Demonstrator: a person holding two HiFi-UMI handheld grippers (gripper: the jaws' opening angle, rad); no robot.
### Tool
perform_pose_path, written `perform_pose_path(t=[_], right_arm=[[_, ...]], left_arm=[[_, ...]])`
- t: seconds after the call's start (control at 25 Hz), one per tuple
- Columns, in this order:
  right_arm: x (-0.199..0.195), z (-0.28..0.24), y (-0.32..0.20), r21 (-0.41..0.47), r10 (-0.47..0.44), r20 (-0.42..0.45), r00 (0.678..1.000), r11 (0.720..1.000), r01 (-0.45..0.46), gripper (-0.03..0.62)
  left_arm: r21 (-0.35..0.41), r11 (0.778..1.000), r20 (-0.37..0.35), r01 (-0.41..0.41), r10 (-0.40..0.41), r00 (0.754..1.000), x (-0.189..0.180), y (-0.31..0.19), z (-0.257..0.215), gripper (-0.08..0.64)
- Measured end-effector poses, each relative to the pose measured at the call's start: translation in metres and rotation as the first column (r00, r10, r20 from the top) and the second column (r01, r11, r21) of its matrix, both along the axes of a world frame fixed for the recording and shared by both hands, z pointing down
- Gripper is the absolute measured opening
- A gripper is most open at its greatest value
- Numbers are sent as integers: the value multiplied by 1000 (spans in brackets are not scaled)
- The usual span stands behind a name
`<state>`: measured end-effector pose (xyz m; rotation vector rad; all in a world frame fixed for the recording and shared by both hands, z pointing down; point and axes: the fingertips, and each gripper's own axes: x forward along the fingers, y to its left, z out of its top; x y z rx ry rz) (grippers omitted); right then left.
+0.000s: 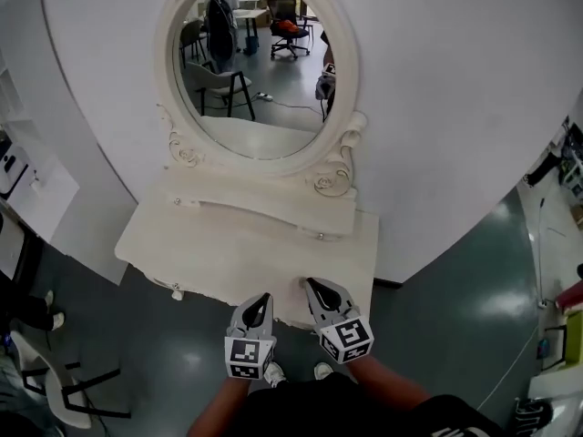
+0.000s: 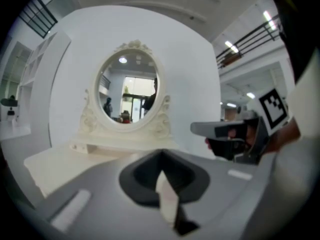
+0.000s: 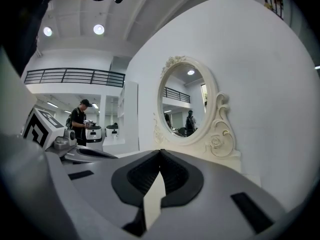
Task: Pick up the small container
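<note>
No small container shows in any view. The white dressing table (image 1: 200, 253) has a bare top under an oval mirror (image 1: 260, 62). My left gripper (image 1: 262, 298) hangs at the table's front edge with its jaws shut and nothing between them; in its own view the left gripper (image 2: 161, 154) points at the mirror. My right gripper (image 1: 310, 284) is beside it, tip over the table's front edge, jaws shut and empty. From its own camera the right gripper (image 3: 160, 153) faces the mirror frame from the left. Each gripper appears in the other's view: right gripper (image 2: 227, 134), left gripper (image 3: 75, 151).
A raised shelf (image 1: 264, 203) runs along the back of the table under the mirror. A white shelving unit (image 1: 18, 167) stands at the left, a chair (image 1: 64, 385) at the lower left. A person (image 3: 79, 119) stands far off in the right gripper view.
</note>
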<state>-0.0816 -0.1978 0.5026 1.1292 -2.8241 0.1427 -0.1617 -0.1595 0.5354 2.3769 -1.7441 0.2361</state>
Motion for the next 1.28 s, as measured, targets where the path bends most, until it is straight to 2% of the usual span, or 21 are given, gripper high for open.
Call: perform_pose_path(t=[0.2, 0.36, 0.6, 0.84, 1.12, 1.16, 1.2, 1.24, 1.28], right_arm=[[17, 10, -1, -16, 112, -15, 994, 994, -112, 6], [36, 21, 1, -31, 151, -35, 988, 988, -153, 6], [49, 34, -5, -27, 170, -75, 983, 985, -172, 6], [55, 59, -4, -85, 180, -82, 980, 979, -187, 6], [62, 86, -4, -139, 181, -104, 978, 971, -195, 6], [63, 88, -4, -144, 182, -106, 978, 970, -196, 6], [64, 90, -5, -149, 183, -107, 977, 969, -198, 6], [65, 92, -6, -153, 184, -109, 977, 968, -199, 6], [66, 94, -7, -158, 184, -110, 977, 967, -200, 6]], left_arm=[[-10, 996, 6, -94, 94, 996, 9, -12, 10, 6], [-10, 992, 13, -129, 129, 992, 22, -21, 17, 6], [-44, 986, 15, -159, 160, 987, 40, -30, 34, 6], [-88, 977, 2, -194, 195, 981, 57, -35, 55, 6], [-162, 965, 32, -204, 212, 977, 65, -37, 94, 8], [-179, 961, 27, -213, 221, 975, 69, -38, 100, 61], [-195, 956, 23, -221, 230, 973, 72, -38, 106, 173], [-208, 952, 24, -226, 236, 971, 75, -39, 112, 249], [-217, 949, 30, -227, 239, 971, 77, -41, 116, 262]])
